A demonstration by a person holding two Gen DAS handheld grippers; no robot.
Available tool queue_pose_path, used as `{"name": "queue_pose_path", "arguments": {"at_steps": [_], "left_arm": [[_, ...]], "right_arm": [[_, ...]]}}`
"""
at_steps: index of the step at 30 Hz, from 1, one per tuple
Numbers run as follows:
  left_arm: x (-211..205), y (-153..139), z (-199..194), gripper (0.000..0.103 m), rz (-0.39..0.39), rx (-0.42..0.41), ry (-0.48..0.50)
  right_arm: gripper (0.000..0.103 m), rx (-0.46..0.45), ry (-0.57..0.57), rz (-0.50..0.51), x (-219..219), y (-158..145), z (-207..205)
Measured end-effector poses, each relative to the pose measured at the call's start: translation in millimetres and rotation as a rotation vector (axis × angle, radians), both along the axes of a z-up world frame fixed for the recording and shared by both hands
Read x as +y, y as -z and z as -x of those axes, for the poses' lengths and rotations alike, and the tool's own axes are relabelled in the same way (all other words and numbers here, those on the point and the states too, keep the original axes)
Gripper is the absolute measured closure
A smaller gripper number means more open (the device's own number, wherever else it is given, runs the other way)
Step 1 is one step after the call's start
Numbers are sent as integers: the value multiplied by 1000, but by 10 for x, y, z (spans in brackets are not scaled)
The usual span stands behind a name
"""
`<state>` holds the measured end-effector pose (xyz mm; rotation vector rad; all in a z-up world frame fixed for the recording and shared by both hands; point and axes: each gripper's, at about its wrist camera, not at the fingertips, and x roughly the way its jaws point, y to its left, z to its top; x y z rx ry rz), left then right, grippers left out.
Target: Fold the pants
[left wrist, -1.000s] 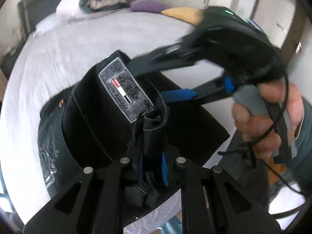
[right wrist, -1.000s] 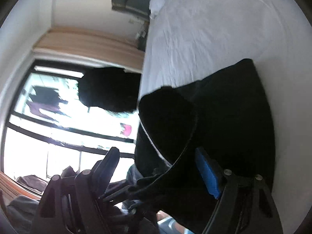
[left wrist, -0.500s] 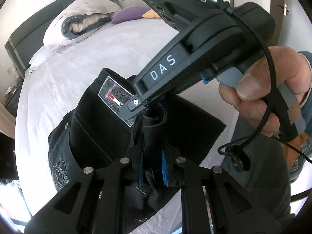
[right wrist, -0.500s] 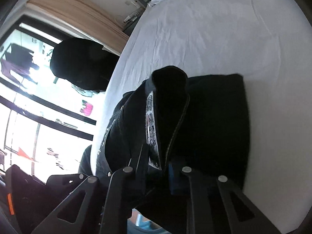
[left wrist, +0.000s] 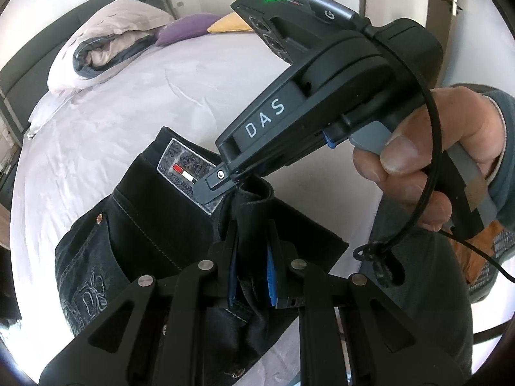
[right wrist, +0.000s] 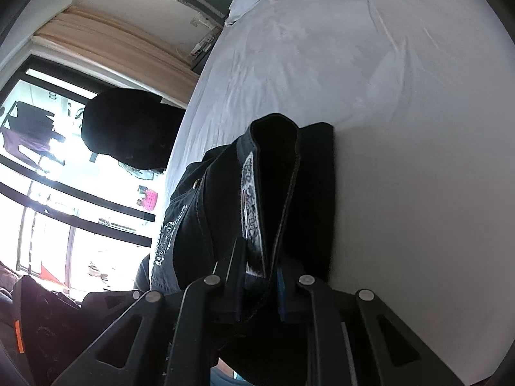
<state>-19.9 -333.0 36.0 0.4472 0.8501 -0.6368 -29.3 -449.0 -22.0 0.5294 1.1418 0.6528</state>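
Black jeans (left wrist: 151, 225) with a silver label patch (left wrist: 185, 169) and an embroidered back pocket lie folded at the near edge of a white bed. My left gripper (left wrist: 252, 254) is shut on a bunched fold of the waistband. My right gripper (left wrist: 222, 181) reaches in from the right, and its tips sit on the waistband by the label. In the right wrist view the right gripper (right wrist: 259, 273) is shut on the waistband edge of the jeans (right wrist: 289, 193), with the label patch (right wrist: 251, 206) between its fingers.
The white bed sheet (left wrist: 128, 96) stretches away behind the jeans. Pillows (left wrist: 106, 48), a purple cushion and a yellow one lie at the headboard. A window (right wrist: 48, 193) and a dark round shape (right wrist: 128, 128) are beside the bed. My hand (left wrist: 428, 160) holds the right gripper.
My right gripper went from open beside the waistband to shut on it by the label. The left gripper kept its hold and both views rose slightly.
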Motion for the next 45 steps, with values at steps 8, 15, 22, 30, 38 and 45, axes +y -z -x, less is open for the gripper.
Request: {"name": "queue_pose_path", "arguments": {"at_steps": [8, 15, 22, 30, 38, 45], "left_arm": [[-117, 255, -48, 72, 18, 73, 12], [437, -269, 95, 26, 261, 95, -18], [1510, -342, -325, 25, 366, 97, -326], [1948, 135, -1063, 66, 470, 270, -354], [1994, 490, -979, 75, 437, 277, -335], [1978, 559, -493, 75, 395, 254, -246]], "right_arm": [[87, 45, 18, -88, -154, 394, -24], [78, 37, 55, -77, -110, 285, 53], [60, -8, 187, 16, -281, -79, 237], [61, -40, -15, -19, 416, -154, 282], [103, 57, 82, -38, 260, 311, 233], [102, 29, 76, -64, 330, 295, 338]]}}
